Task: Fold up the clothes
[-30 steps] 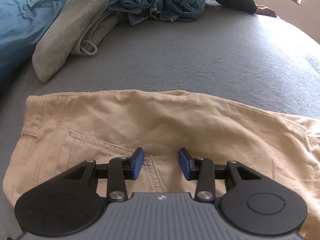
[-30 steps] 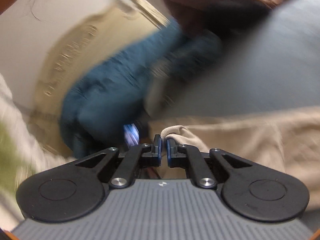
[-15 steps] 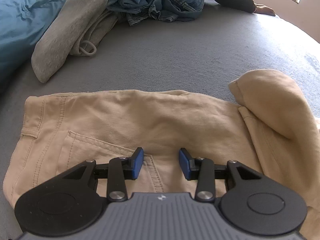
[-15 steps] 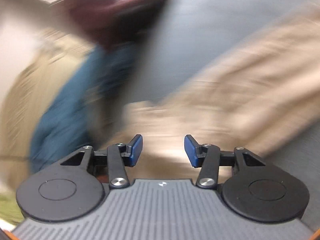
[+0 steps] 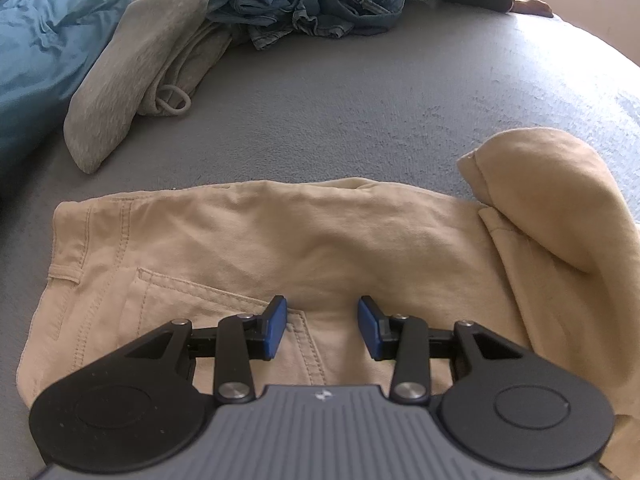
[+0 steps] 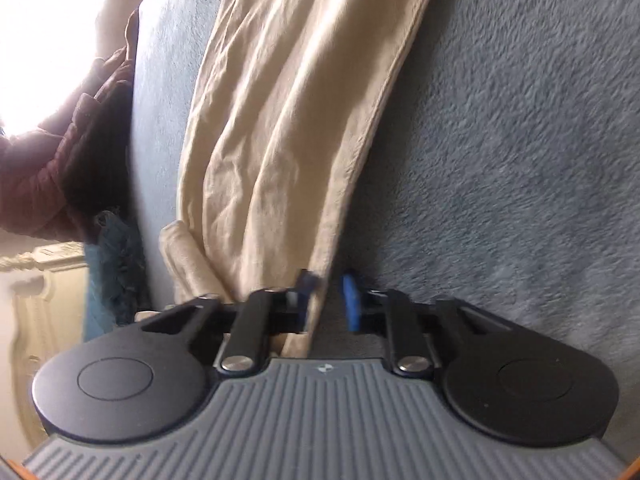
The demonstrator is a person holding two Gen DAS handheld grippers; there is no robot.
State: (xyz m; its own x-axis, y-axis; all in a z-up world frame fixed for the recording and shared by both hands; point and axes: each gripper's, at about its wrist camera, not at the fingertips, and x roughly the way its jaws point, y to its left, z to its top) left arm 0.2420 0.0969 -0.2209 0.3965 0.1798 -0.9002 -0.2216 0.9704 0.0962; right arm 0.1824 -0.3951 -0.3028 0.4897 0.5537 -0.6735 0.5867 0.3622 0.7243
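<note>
Both grippers over the beige trousers, spread low across the frame on the grey blanket.

My left gripper hangs partly spread above the back pocket, holding nothing. My right gripper is closing, pads a little apart, the trouser edge just inside its left pad, not pinched. Soft, light, floppy cloth: I judge hems and waistband the best places to grip.

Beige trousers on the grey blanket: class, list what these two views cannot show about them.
- Beige trousers, left wrist view: near edge hidden behind the left gripper; right end cut off by the frame.
- Right wrist view: motion blur hides whether the closing right gripper pinches the trouser edge.
</note>
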